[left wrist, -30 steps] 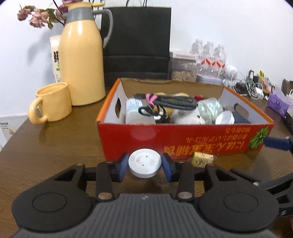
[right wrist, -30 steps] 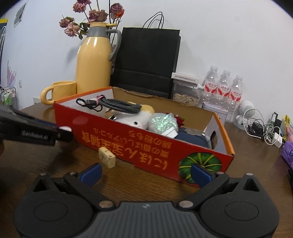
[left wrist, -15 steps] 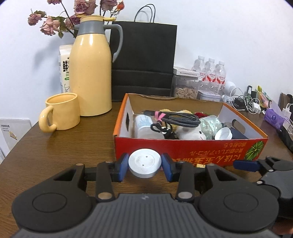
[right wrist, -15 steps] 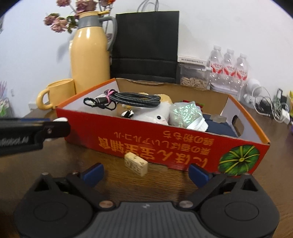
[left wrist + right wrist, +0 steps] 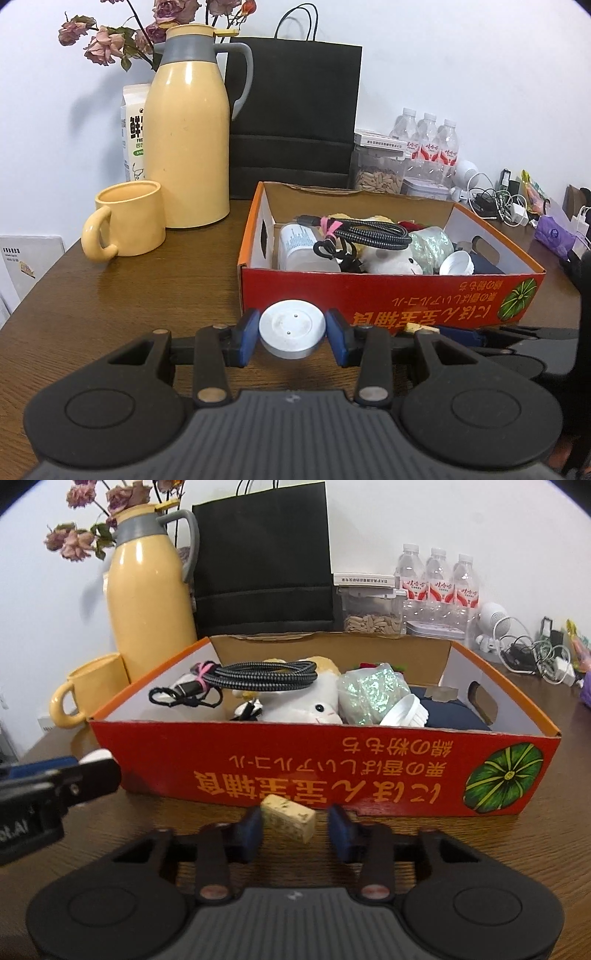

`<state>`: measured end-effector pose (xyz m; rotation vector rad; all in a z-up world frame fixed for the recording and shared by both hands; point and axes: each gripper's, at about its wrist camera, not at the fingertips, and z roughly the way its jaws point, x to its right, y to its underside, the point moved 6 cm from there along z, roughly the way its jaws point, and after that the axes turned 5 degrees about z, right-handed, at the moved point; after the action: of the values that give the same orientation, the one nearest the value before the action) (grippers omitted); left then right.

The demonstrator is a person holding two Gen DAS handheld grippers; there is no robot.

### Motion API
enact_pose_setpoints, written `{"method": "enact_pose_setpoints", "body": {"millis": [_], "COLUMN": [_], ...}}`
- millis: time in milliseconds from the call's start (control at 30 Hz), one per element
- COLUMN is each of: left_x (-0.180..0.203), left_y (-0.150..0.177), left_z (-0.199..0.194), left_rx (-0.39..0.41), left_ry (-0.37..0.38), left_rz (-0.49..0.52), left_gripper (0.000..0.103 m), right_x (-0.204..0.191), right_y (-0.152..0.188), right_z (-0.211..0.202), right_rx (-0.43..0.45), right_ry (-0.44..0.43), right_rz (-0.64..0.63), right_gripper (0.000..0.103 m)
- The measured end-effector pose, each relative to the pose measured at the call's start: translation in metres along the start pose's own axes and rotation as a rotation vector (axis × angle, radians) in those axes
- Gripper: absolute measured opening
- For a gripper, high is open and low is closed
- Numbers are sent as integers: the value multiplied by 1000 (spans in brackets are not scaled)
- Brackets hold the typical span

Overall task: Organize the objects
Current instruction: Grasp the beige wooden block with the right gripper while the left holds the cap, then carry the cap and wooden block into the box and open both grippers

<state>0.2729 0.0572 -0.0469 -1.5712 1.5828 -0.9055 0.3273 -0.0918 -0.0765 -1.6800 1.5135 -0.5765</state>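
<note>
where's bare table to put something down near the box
Bare wood lies left of the box, bounded by the mug and jug behind it. The strip in front of the box is taken: the left gripper holds a silver disc there, and the right gripper brackets a cork. The box is packed; the far right corner is cluttered with cables.
</note>
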Motion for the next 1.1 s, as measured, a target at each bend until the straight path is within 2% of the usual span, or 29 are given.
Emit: {"method": "enact_pose_setpoints", "body": {"millis": [333, 533, 733, 933, 1100], "left_x": [0, 3, 20, 51, 70], "left_y": [2, -3, -29, -64, -89], "left_z": [1, -12, -18, 2, 26], "left_rx": [-4, 53, 108, 130, 148], "left_ry": [-11, -23, -15, 22, 13], "left_rz": [2, 4, 19, 24, 2], "left_gripper": [40, 40, 40, 40, 40], "right_x": [-4, 2, 20, 48, 65], "right_y": [2, -5, -33, -69, -92], "right_z": [-12, -40, -66, -60, -42], "right_rx": [25, 120, 262, 302, 318], "right_ry": [-79, -127, -125, -102, -73], "right_rz": [-20, -39, -55, -45, -67], "right_gripper": [29, 29, 29, 29, 29]}}
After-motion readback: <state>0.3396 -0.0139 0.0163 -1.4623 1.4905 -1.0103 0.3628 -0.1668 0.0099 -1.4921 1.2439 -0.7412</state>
